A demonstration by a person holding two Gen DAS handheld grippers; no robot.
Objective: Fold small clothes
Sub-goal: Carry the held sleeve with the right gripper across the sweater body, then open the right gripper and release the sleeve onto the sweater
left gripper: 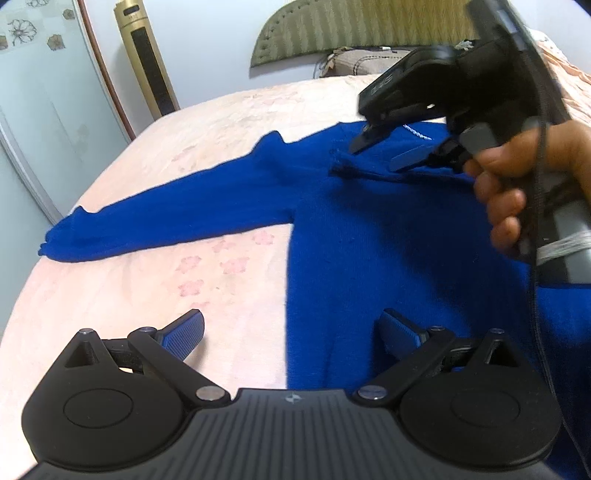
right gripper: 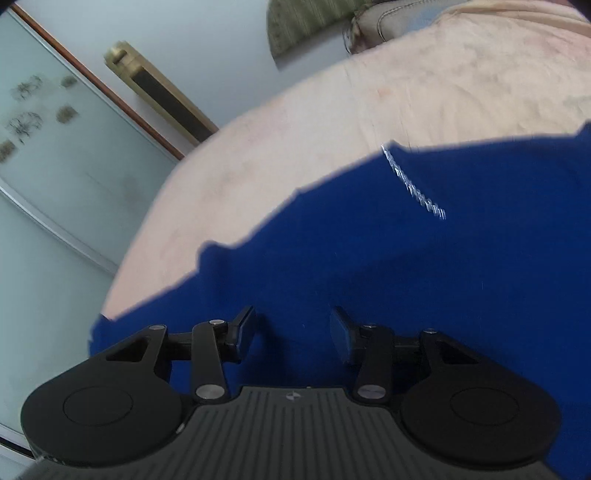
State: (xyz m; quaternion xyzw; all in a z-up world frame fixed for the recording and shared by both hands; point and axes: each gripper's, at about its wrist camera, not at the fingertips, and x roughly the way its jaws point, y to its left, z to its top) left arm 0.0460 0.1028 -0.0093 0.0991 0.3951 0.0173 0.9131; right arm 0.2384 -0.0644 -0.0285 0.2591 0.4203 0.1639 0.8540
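Note:
A blue knitted sweater (left gripper: 369, 229) lies flat on the pink bedspread (left gripper: 184, 122), one sleeve (left gripper: 155, 218) stretched out to the left. My left gripper (left gripper: 291, 325) hovers open over the sweater's left side edge, one finger above the sheet and one above the knit. A hand (left gripper: 506, 192) holds my right gripper (left gripper: 388, 149) over the neck area, near a short white thread (left gripper: 417, 132). In the right wrist view that gripper (right gripper: 291, 321) stands open just above the blue sweater (right gripper: 406, 258), nothing pinched between its pads, with the white thread (right gripper: 413, 184) ahead.
A gold tower appliance (left gripper: 146, 55) stands by the wall beyond the bed's far left corner, beside a frosted glass door (left gripper: 37, 92). A green padded headboard (left gripper: 351, 29) and a pillow (left gripper: 365, 61) sit at the far end. The bed edge curves away at left.

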